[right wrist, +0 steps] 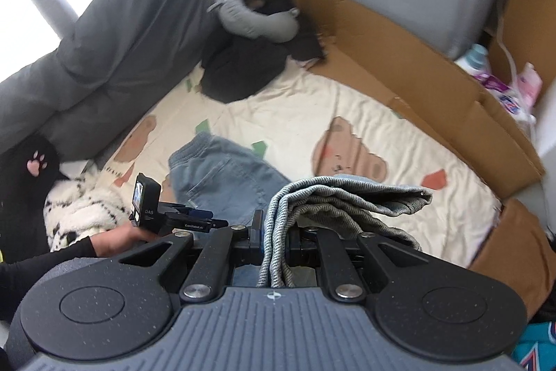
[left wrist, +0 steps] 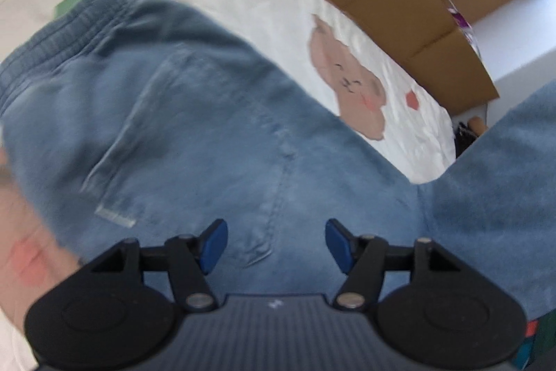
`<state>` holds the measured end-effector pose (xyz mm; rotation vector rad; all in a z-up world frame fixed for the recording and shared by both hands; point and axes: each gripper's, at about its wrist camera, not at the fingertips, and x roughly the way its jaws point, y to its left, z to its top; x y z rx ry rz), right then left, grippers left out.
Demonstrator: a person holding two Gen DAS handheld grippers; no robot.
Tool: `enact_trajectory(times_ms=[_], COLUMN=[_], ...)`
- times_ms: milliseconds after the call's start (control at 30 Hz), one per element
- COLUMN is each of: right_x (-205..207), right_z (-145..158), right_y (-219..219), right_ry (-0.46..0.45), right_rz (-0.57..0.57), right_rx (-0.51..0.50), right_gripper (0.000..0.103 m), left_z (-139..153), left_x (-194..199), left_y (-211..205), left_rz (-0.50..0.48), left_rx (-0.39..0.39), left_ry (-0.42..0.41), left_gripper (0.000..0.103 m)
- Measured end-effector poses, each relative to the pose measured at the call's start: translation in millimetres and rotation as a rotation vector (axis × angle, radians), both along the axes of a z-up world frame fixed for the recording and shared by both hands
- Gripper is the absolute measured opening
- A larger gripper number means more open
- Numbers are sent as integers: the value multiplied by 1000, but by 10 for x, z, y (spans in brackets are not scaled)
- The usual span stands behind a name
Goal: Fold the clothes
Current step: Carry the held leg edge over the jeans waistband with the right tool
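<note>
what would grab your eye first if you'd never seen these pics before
The blue jeans fill the left wrist view, spread on a cream bear-print sheet under the open left gripper. In the right wrist view, the right gripper is shut on a bunched jeans leg lifted above the sheet, with a cardboard box behind.

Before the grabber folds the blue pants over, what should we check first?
1. Right gripper shut on the pant leg: ok.
2. Left gripper open, holding nothing: ok.
3. Blue pants lying flat on the bear sheet: mostly ok, though the picture is blurry.
4. Room on the sheet before the cardboard box: ok.
5. Pant leg hem lined up evenly: cannot tell.
</note>
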<state>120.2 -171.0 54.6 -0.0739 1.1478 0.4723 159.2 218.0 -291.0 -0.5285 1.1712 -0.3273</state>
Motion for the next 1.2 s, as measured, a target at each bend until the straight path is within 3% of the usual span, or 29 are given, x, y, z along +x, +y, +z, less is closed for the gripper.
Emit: enact_trajectory(times_ms=[267, 867, 1200], right_x=[265, 701, 852], right_z=[-354, -1207, -1723], right_y=[457, 1057, 1477], right_ry=[53, 120, 208], right_rz=[22, -25, 59], right_rx=[-11, 36, 63], right_gripper=[9, 9, 9], left_z=[-51, -62, -87], left_x=[-192, -380, -518], left_y=[234, 612, 755], left_rz=[80, 192, 227], left_rx=[-45, -42, -36], left_ry=[8, -7, 3], left_gripper=[65, 65, 65])
